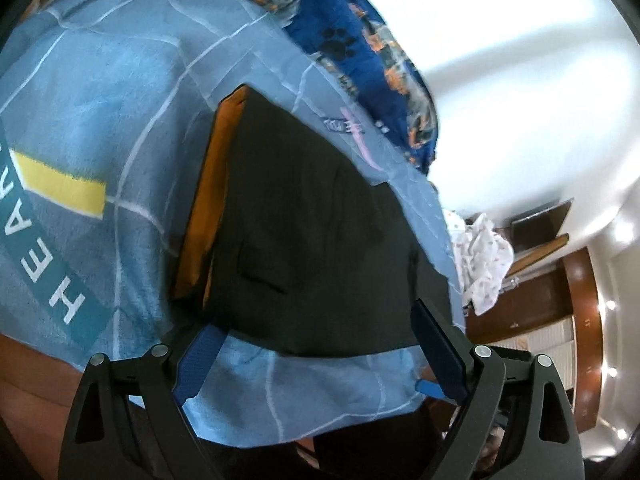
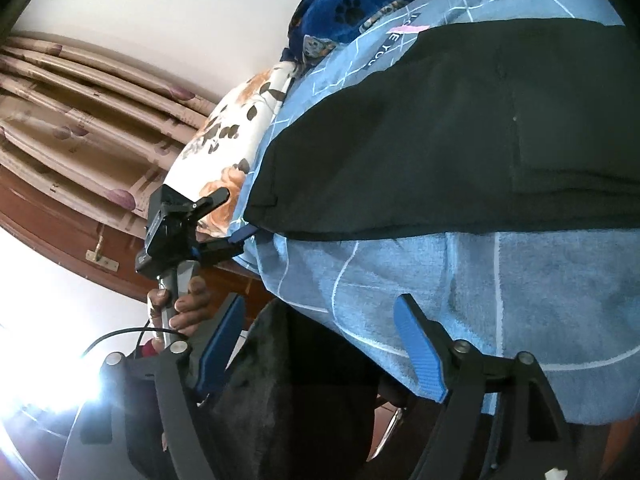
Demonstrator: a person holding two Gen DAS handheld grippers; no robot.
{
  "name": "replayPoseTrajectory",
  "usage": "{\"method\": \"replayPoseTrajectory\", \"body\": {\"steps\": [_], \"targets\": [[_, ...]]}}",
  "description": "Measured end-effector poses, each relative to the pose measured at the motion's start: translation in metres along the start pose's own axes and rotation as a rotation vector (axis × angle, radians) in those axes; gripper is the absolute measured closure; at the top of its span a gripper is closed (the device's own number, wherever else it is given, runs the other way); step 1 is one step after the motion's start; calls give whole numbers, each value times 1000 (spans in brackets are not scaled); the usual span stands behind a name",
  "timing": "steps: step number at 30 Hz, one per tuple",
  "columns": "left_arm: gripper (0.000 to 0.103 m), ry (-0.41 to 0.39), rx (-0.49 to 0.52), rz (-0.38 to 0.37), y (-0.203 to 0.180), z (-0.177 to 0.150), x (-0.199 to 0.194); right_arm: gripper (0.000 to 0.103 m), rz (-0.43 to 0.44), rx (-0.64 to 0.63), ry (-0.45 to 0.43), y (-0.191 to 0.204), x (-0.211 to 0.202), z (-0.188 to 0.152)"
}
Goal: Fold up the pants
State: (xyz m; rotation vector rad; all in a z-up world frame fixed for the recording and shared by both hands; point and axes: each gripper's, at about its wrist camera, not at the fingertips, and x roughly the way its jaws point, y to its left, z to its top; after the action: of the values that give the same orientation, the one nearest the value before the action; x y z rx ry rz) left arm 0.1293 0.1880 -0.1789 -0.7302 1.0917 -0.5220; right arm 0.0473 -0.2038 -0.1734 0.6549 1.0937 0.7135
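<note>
The black pants point(image 1: 320, 240) lie folded flat on a light blue bedsheet point(image 1: 100, 120), with an orange garment point(image 1: 208, 208) showing under their left edge. My left gripper point(image 1: 320, 344) is open and empty, its blue pads just short of the pants' near edge. In the right wrist view the pants point(image 2: 460, 140) lie as a long dark band across the sheet point(image 2: 520, 300). My right gripper point(image 2: 320, 344) is open and empty, off the bed's edge below the pants. The left gripper point(image 2: 236, 236) shows there at the pants' left end.
A dark blue paw-print blanket point(image 1: 360, 52) lies at the far side of the bed. A floral pillow point(image 2: 232, 136) sits at the bed's left end. White patterned cloth point(image 1: 484, 260) and a wooden cabinet point(image 1: 540, 300) stand to the right. Curtains point(image 2: 80, 120) hang at the left.
</note>
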Motion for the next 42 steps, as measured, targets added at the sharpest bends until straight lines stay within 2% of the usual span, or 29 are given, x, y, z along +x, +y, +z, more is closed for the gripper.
{"method": "replayPoseTrajectory", "body": {"steps": [4,9,14,17,20,23,25,27,33,38,42], "targets": [[13,-16,-91,-35,15,-7,0,27,-7,-11,11,6,2,-2],[13,-13,-123,-39,20,-5,2,25,-7,-11,0,8,-1,-1],[13,-19,-92,-42,20,-2,7,23,0,25,-7,4,-1,-1],[13,-68,-113,-121,19,-5,2,23,3,17,-9,6,-1,-3],[13,-104,1,-158,-5,-4,-7,21,5,-1,-9,10,-1,-5],[13,-116,60,-123,-16,-2,-6,21,4,-1,-6,10,-1,-5],[13,-87,24,-85,-7,-5,4,21,4,5,-6,9,0,-4],[13,-73,-34,-89,4,-9,12,21,7,7,-8,9,-1,-3],[13,-94,-78,-77,8,-9,-1,20,14,9,-8,8,-2,-3],[13,-60,-172,-88,21,-10,2,19,20,31,-3,0,-3,0],[13,-48,-163,-57,24,-10,6,17,23,41,-11,-2,-6,-1]]}}
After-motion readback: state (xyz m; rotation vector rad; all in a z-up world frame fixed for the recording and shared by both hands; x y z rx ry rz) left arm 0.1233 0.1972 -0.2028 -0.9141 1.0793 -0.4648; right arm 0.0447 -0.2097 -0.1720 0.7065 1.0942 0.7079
